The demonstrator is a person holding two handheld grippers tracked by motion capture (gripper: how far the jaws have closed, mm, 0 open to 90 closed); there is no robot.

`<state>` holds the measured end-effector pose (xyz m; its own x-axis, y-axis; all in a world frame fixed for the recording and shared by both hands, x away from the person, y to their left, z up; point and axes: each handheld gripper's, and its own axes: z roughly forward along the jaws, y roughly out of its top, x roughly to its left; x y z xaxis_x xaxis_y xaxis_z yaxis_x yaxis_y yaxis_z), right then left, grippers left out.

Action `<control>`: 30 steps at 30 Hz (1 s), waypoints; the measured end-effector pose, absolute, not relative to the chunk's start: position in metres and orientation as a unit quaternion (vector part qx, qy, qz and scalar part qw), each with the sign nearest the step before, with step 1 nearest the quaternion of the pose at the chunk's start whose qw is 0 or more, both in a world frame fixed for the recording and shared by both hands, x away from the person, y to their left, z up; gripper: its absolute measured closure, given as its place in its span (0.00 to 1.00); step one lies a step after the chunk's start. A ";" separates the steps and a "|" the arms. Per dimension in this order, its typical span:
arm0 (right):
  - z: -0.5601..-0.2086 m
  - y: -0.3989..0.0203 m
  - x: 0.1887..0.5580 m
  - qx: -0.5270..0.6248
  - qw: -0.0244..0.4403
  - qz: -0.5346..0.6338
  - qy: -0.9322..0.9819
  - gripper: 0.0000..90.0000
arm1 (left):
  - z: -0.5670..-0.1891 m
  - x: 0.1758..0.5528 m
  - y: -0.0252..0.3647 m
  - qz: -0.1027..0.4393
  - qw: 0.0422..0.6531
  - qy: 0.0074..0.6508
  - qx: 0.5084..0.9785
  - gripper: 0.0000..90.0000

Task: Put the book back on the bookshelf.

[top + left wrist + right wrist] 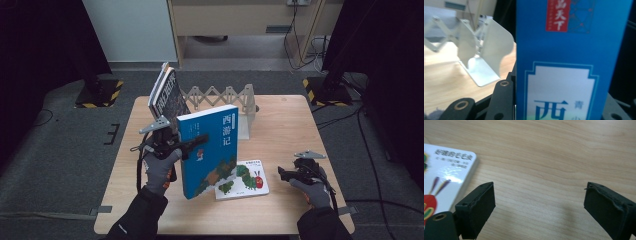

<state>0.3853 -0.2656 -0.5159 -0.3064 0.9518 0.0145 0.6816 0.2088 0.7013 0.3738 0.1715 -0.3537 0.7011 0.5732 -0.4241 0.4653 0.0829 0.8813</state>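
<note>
Wooden table (285, 120) partly hidden behind blue book (207, 152) gripped by left claw (192, 145).

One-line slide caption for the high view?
Left gripper lifts blue book toward bookend rack; right gripper open beside picture book.

Upright book (207, 150) at surface (285, 125) centre-left; flat picture book (245, 180) just right of it; expanding rack (225, 97) behind; leaning books (167, 95) at rack's left

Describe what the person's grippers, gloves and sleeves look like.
Both the left gripper and the right gripper are black, each topped by a grey three-cornered plate, with matte black rectangular pads. A black cable trails from each. The person wears grey knit gloves with orange trim and dark sleeves.
</note>
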 end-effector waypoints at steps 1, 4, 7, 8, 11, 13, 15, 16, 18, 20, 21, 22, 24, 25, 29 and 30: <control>-0.517 -0.267 0.386 0.548 0.220 0.308 0.746 0.11 | -0.352 0.374 0.176 0.048 0.629 0.388 0.672 0.68; -0.520 -0.270 0.386 0.551 0.223 0.306 0.744 0.10 | -0.348 0.375 0.187 0.059 0.634 0.400 0.659 0.68; -0.525 -0.272 0.388 0.553 0.227 0.291 0.747 0.09 | -0.344 0.374 0.196 0.074 0.635 0.409 0.651 0.68; -0.527 -0.273 0.388 0.553 0.228 0.286 0.749 0.09 | -0.342 0.374 0.198 0.079 0.634 0.410 0.651 0.68; -0.532 -0.274 0.389 0.556 0.226 0.277 0.751 0.08 | -0.339 0.373 0.202 0.095 0.629 0.413 0.652 0.68; -0.532 -0.275 0.389 0.558 0.221 0.279 0.750 0.08 | -0.337 0.374 0.203 0.102 0.628 0.414 0.651 0.68; -0.533 -0.275 0.388 0.561 0.222 0.283 0.746 0.08 | -0.335 0.375 0.203 0.109 0.626 0.419 0.649 0.68; -0.533 -0.275 0.388 0.563 0.220 0.285 0.744 0.08 | -0.334 0.376 0.203 0.113 0.624 0.420 0.650 0.68; -0.535 -0.275 0.388 0.563 0.223 0.289 0.742 0.08 | -0.332 0.379 0.202 0.117 0.620 0.422 0.651 0.68; -0.535 -0.275 0.387 0.564 0.224 0.291 0.740 0.07 | -0.330 0.382 0.202 0.122 0.618 0.425 0.650 0.68; -0.535 -0.275 0.387 0.564 0.225 0.292 0.739 0.07 | -0.330 0.384 0.201 0.125 0.617 0.428 0.648 0.68; -0.536 -0.275 0.387 0.564 0.225 0.293 0.739 0.07 | -0.330 0.386 0.201 0.126 0.618 0.429 0.647 0.68; -0.536 -0.275 0.387 0.562 0.227 0.296 0.738 0.06 | -0.328 0.392 0.198 0.133 0.613 0.432 0.648 0.68; -0.537 -0.275 0.387 0.561 0.228 0.297 0.738 0.06 | -0.326 0.395 0.196 0.138 0.611 0.432 0.649 0.68; -0.538 -0.275 0.387 0.561 0.230 0.302 0.736 0.06 | -0.322 0.408 0.189 0.150 0.603 0.436 0.651 0.68; -0.538 -0.275 0.387 0.560 0.231 0.303 0.736 0.06 | -0.321 0.411 0.187 0.152 0.601 0.438 0.651 0.68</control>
